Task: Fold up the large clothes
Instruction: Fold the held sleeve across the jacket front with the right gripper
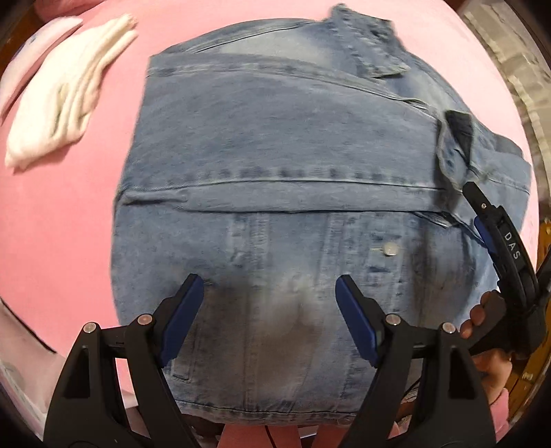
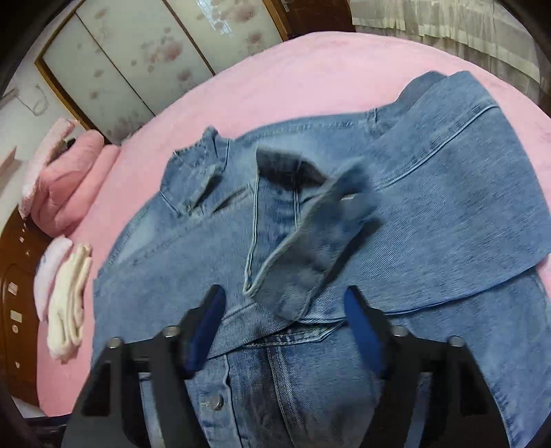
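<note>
A blue denim jacket [image 1: 292, 165] lies partly folded on a pink bed cover [image 1: 69, 213]. My left gripper [image 1: 268, 286] is open just above the jacket's near part, holding nothing. My right gripper [image 2: 284, 298] is open over the jacket [image 2: 430, 206], with a sleeve cuff [image 2: 310, 237] lying loose just beyond its fingertips. The right gripper also shows at the right edge of the left wrist view [image 1: 502, 234], over the jacket's right side. A sleeve is folded across the jacket's body.
A folded white cloth [image 1: 69, 93] lies on the bed left of the jacket, also in the right wrist view [image 2: 69, 303]. Pink pillows [image 2: 65, 182] sit at the bed's head. A wardrobe with patterned doors [image 2: 137, 58] and a curtain [image 2: 447, 24] stand beyond the bed.
</note>
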Motion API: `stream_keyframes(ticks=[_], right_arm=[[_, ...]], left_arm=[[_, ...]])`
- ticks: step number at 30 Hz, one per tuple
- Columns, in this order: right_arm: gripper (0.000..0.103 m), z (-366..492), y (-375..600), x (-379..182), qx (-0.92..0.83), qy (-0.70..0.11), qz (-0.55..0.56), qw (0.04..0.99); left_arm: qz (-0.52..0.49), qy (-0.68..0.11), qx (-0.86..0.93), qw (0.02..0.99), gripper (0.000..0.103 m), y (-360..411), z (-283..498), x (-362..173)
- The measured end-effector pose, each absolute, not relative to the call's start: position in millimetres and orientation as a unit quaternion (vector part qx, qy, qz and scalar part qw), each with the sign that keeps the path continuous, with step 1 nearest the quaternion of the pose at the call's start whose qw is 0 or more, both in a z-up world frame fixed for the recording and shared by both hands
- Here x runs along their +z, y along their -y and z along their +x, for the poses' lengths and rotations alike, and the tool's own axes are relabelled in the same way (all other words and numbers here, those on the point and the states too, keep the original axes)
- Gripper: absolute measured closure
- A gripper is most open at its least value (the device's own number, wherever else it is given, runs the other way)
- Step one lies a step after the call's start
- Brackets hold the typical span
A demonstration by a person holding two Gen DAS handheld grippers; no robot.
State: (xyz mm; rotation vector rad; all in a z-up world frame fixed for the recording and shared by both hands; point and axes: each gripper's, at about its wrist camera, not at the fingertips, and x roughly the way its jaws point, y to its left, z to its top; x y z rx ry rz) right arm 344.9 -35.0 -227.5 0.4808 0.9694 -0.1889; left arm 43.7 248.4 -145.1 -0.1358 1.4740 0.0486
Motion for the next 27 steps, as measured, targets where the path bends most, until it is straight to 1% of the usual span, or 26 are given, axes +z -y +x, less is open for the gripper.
stream_keyframes(ticks=[2, 4, 6, 9, 11, 16, 18, 19, 21, 22, 23, 27], right_arm=[[0.025, 338.0, 56.0, -221.6, -0.088, -0.464, 0.237, 0.849], [0.018, 342.1, 64.0, -219.0, -0.084, -0.470, 0.246, 0.844], [0.018, 331.7, 74.7, -214.6, -0.083, -0.474, 0.251, 0.840], [0.017, 312.1, 101.2, -209.5, -0.082, -0.490, 0.260, 0.828], [0.017, 298.3, 117.3, -207.4, -0.081, -0.502, 0.262, 0.820], [0.017, 268.2, 159.2, -204.9, -0.088, -0.521, 0.251, 0.811], [0.017, 254.6, 176.4, -203.8, -0.091, -0.526, 0.245, 0.809], [0.017, 247.1, 186.9, -204.3, -0.097, -0.528, 0.240, 0.809], [0.017, 233.5, 205.5, -205.3, -0.108, -0.529, 0.233, 0.809], [0.017, 227.4, 215.6, -208.1, -0.113, -0.531, 0.231, 0.807], [0.017, 220.2, 224.1, -209.1, -0.118, -0.533, 0.230, 0.805], [0.017, 206.3, 255.3, -224.9, -0.139, -0.548, 0.232, 0.792]], left_arm=[[-0.055, -0.667, 0.005, 0.743, 0.026, -232.9, 48.4, -141.6], [-0.054, -0.660, -0.018, 0.749, 0.026, -215.9, 54.2, -138.9], [-0.077, -0.650, -0.065, 0.753, 0.026, -195.0, 61.4, -139.1], [-0.140, -0.641, -0.134, 0.742, 0.027, -171.1, 73.2, -145.9], [-0.170, -0.647, -0.152, 0.727, 0.027, -152.6, 83.1, -157.5], [-0.206, -0.655, -0.148, 0.712, 0.027, -112.5, 101.5, -183.5], [-0.227, -0.652, -0.134, 0.711, 0.029, -103.5, 105.2, -193.8], [-0.236, -0.650, -0.128, 0.711, 0.031, -100.1, 107.2, -198.7], [-0.243, -0.652, -0.110, 0.710, 0.038, -92.4, 111.4, -209.1], [-0.240, -0.651, -0.103, 0.713, 0.045, -89.5, 113.5, -213.1], [-0.233, -0.649, -0.093, 0.719, 0.047, -84.1, 115.6, -215.2], [-0.215, -0.635, -0.084, 0.738, 0.047, -67.7, 120.8, -215.1]])
